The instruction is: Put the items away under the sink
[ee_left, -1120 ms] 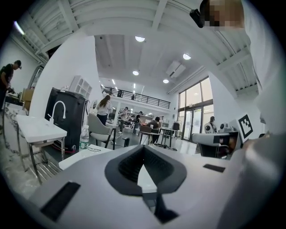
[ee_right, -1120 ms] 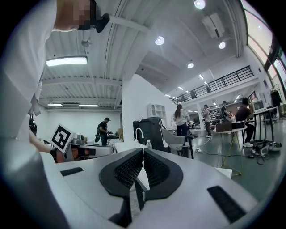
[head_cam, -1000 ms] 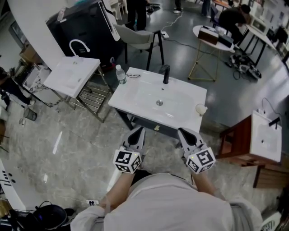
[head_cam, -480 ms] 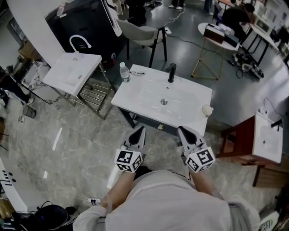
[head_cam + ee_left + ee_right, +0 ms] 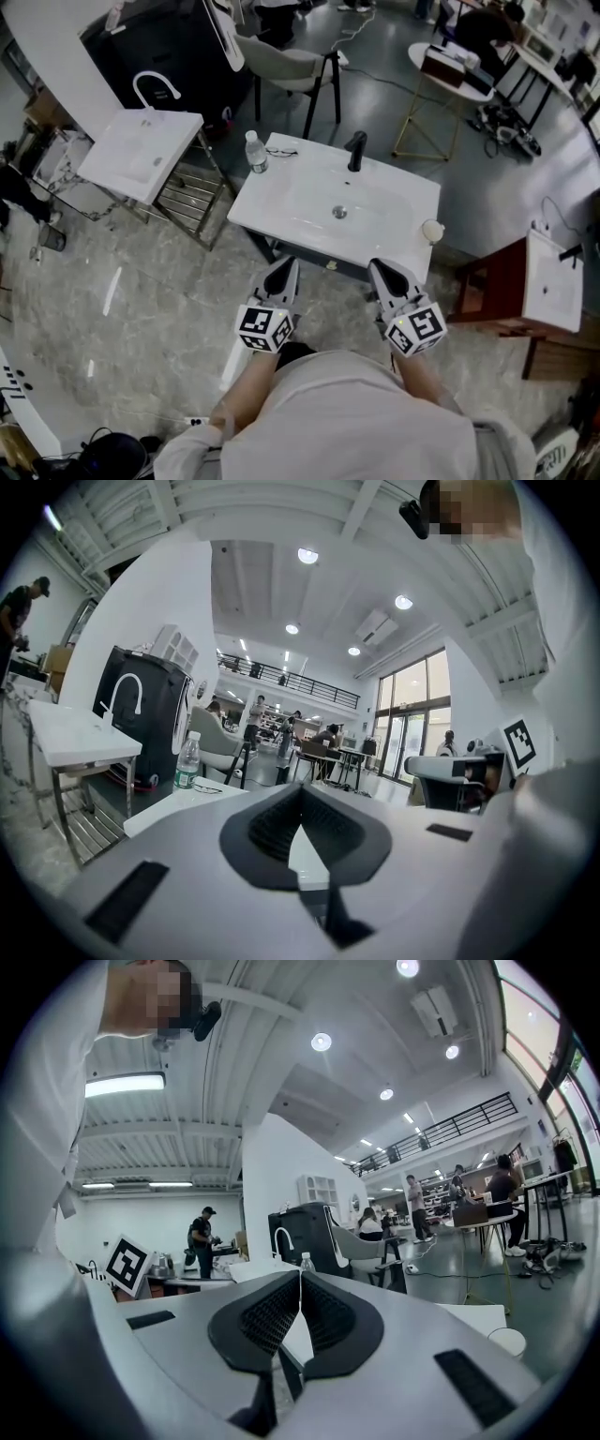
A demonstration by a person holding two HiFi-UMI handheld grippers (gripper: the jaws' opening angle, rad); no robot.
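1. Standing at the white sink worktop (image 5: 262,202), looking steeply down onto it from the near side.
2. Holding the left claw (image 5: 285,268) out front, just short of the worktop's near edge, towards its left half.
3. Checking that claw in the left gripper view: ridged pads pressed flat together, fully closed, nothing between them.
4. Holding the right claw (image 5: 381,269) alongside, just short of the same near edge, towards its right half, well apart from the left one.
5. Same story in the right gripper view: pads closed onto each other, empty.
6. Spotting the water bottle (image 5: 253,152) upright at the far left corner of the worktop, white cap on, greenish label.
7. Just beside it, along the far edge: a pair of glasses (image 5: 281,151), lying flat.
8. Moving along that far edge to the black faucet (image 5: 355,150) at its middle, spout over the basin (image 5: 319,202), drain at the centre.
9. Picking out a small white cup (image 5: 432,230) upright by the right edge, towards the near right corner, well apart from bottle and glasses.
10. Under the near edge, between the two claws: a dark cabinet front (image 5: 319,261).
11. Off to the left, a second white sink (image 5: 141,155) on a metal frame; beyond the far edge, a grey chair (image 5: 286,66); off to the right, a wooden stand (image 5: 492,295) with another basin on top.
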